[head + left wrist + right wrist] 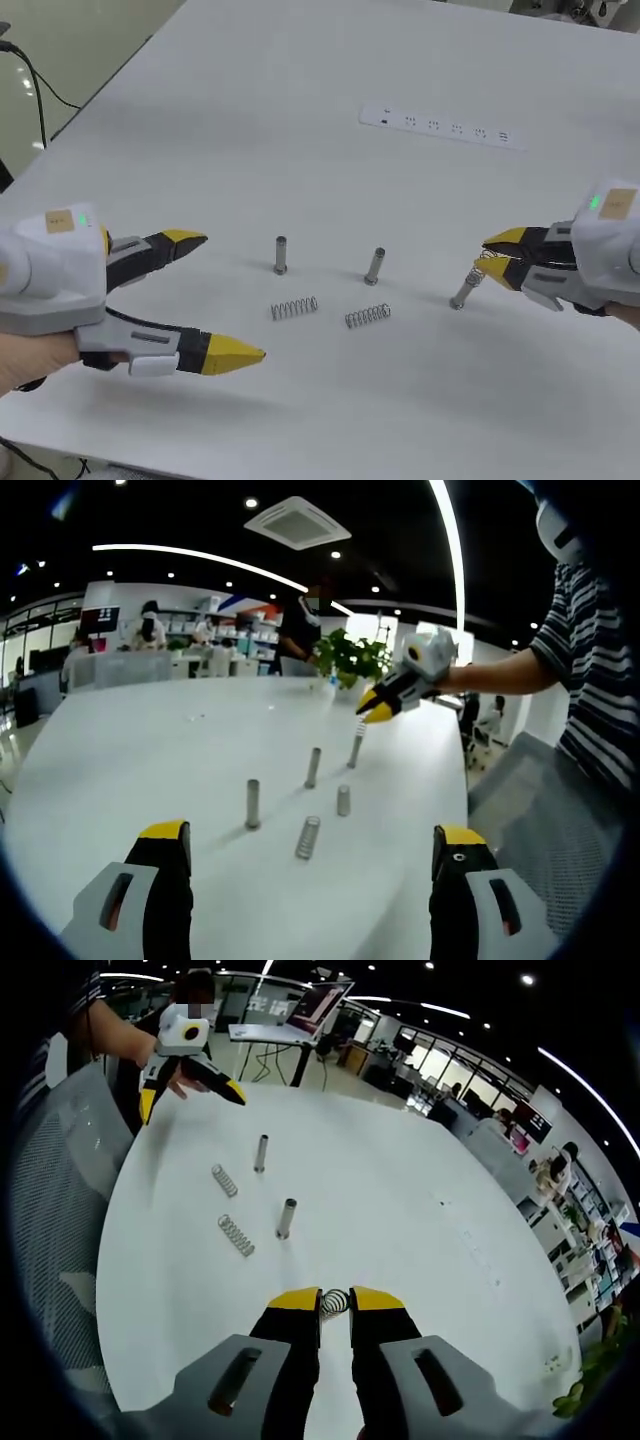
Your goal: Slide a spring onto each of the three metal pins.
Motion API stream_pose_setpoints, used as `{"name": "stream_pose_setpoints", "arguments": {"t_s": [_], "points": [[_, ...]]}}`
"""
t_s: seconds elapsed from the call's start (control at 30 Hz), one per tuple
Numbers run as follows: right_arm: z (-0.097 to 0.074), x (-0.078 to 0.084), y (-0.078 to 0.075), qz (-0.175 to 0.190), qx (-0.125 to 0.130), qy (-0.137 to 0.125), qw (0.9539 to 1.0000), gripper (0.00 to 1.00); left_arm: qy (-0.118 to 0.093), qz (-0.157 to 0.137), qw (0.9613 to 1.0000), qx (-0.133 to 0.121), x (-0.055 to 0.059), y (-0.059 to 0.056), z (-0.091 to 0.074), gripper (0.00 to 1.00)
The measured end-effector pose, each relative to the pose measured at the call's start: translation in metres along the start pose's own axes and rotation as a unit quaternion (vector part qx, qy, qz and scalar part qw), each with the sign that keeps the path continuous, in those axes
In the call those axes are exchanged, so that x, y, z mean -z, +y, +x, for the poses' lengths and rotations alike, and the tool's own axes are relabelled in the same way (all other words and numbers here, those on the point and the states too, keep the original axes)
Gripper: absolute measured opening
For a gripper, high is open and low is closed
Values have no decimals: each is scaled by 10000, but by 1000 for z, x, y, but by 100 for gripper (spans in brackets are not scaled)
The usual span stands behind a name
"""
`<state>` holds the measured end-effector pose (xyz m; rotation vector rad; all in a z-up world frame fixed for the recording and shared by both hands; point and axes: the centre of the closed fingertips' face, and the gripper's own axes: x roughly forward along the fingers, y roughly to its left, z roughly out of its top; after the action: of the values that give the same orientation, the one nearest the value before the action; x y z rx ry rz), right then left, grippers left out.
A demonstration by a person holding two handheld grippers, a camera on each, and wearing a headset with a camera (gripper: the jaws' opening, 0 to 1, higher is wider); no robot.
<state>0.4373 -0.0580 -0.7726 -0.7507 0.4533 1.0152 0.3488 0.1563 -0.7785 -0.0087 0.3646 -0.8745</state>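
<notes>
While pinching one spring [334,1301] in right gripper [486,254] at rightmost pin [465,290], holds left gripper [230,295] splayed; leaves two springs [294,308] [367,316], two pins [281,254] [375,266].

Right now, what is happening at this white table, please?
A person holds a gripper in each hand at a white table. The right gripper is shut on a spring and holds it at the top of the rightmost pin; whether the spring is already over the pin is not clear. The left gripper hangs open above the table, holding nothing. The left pin and the middle pin stand bare, and two loose springs lie near them.
</notes>
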Motion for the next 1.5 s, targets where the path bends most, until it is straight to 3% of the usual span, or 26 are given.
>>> {"name": "stream_pose_setpoints", "arguments": {"t_s": [1.03,1.5], "points": [[27,32,10,71,-177,387,9991,8,-9,-82,10000,16,4,-1,3,97],[27,32,12,127,-189,397,9990,9,-33,-114,9999,-19,2,0,2,96]]}}
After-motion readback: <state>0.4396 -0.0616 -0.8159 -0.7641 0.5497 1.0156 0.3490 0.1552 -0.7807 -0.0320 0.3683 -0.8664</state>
